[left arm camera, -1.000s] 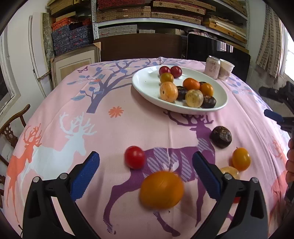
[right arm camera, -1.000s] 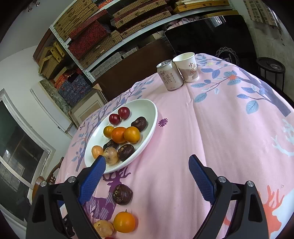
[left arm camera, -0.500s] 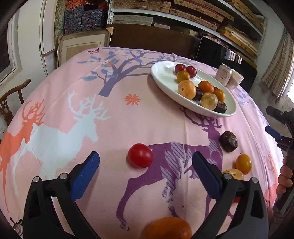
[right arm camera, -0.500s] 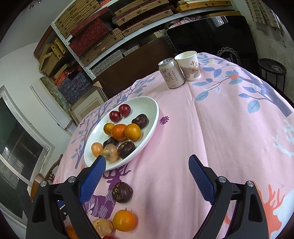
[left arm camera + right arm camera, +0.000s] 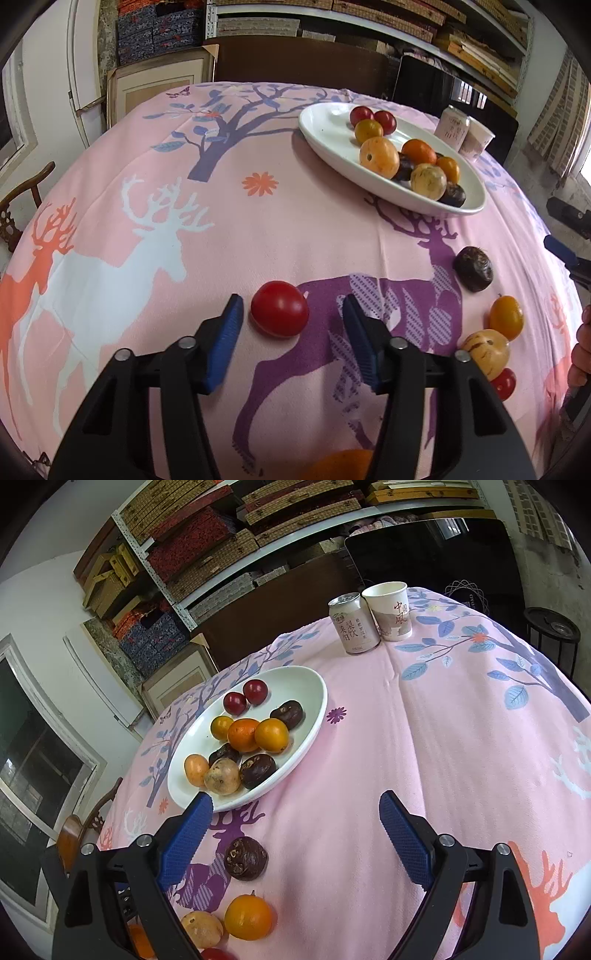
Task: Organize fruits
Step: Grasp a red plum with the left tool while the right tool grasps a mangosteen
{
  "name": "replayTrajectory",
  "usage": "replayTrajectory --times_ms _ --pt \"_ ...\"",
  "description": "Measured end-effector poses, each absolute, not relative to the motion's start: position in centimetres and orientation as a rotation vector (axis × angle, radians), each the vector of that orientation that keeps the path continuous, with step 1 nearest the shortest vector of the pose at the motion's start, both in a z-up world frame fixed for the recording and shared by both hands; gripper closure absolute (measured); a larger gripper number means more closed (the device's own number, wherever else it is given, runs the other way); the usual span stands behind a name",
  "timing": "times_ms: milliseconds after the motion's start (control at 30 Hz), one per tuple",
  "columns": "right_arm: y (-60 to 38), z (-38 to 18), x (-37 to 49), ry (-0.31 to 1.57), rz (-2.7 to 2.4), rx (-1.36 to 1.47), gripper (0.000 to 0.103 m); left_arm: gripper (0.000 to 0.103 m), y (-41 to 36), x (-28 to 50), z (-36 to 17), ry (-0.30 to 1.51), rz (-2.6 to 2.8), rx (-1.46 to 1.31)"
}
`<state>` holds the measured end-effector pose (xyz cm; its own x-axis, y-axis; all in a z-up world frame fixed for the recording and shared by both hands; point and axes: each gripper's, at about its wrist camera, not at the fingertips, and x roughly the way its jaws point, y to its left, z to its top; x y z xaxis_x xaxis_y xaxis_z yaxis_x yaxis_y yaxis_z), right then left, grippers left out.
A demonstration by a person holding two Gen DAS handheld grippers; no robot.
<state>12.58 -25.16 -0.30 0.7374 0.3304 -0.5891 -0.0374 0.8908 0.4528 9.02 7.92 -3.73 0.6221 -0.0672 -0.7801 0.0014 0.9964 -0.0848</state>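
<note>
1. My left gripper (image 5: 291, 325) is spread, its blue pads either side of the red fruit (image 5: 279, 308) without touching it; the fruit lies on the pink tablecloth (image 5: 258, 229), on the near side of the white plate (image 5: 325, 125) and well apart from it.
2. My right gripper (image 5: 295, 834) is spread wide and holds nothing; it hangs above the cloth just near of the plate's (image 5: 314, 709) rim.
3. The plate carries two red fruits, several orange and yellow ones and some dark wrinkled ones.
4. Near of the plate, a dark wrinkled fruit (image 5: 245, 858) lies alone on the cloth.
5. Further from the plate than that one sit an orange fruit (image 5: 249, 916) and a pale speckled fruit (image 5: 202, 928), touching each other.
6. Beyond the plate stand a can (image 5: 354, 624) and a paper cup (image 5: 389, 611), side by side.
</note>
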Motion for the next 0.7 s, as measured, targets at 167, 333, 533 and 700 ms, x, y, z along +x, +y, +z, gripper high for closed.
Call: replayTrajectory --times_ms 167,333,533,700 --pt "-24.0 -0.6 12.7 0.742 0.228 0.389 0.011 0.063 7.5 9.2 -3.9 0.894 -0.024 -0.032" --pt "-22.2 -0.9 12.4 0.781 0.289 0.328 0.011 0.068 7.9 9.3 -3.7 0.889 -0.025 -0.055" --pt "-19.6 -1.9 12.4 0.826 0.302 0.193 0.026 0.068 7.5 9.1 -3.4 0.874 -0.031 -0.044" --pt "-17.9 -3.0 12.6 0.854 0.295 0.093 0.045 0.068 7.3 9.1 -3.4 0.871 -0.033 -0.04"
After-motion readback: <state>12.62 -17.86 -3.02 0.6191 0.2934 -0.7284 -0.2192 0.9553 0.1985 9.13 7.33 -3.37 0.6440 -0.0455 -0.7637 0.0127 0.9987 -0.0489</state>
